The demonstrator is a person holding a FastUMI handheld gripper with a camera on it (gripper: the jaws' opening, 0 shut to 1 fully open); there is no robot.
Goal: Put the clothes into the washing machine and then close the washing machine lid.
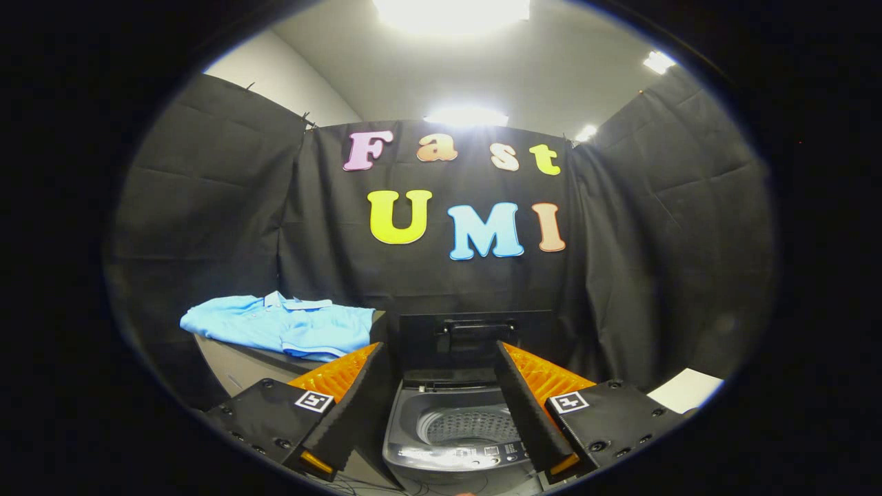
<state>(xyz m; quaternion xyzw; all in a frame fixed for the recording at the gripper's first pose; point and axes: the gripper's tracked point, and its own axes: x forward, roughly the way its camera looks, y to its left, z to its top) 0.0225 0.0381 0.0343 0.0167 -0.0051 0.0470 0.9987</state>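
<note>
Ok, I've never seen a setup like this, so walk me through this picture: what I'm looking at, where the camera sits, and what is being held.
The camera rides on a hand-held gripper that a person carries, and it looks forward along its two fingers, the wedge shapes at the bottom. The fingers are spread apart and hold nothing. Between and just beyond them stands a small grey top-loading washing machine, its dark lid raised upright so the perforated drum shows. Beyond the left finger, a folded light blue polo shirt lies on a table beside the machine. Black cloth walls close off the booth, with ceiling lights above. The shirt has not yet gone into the machine.
</note>
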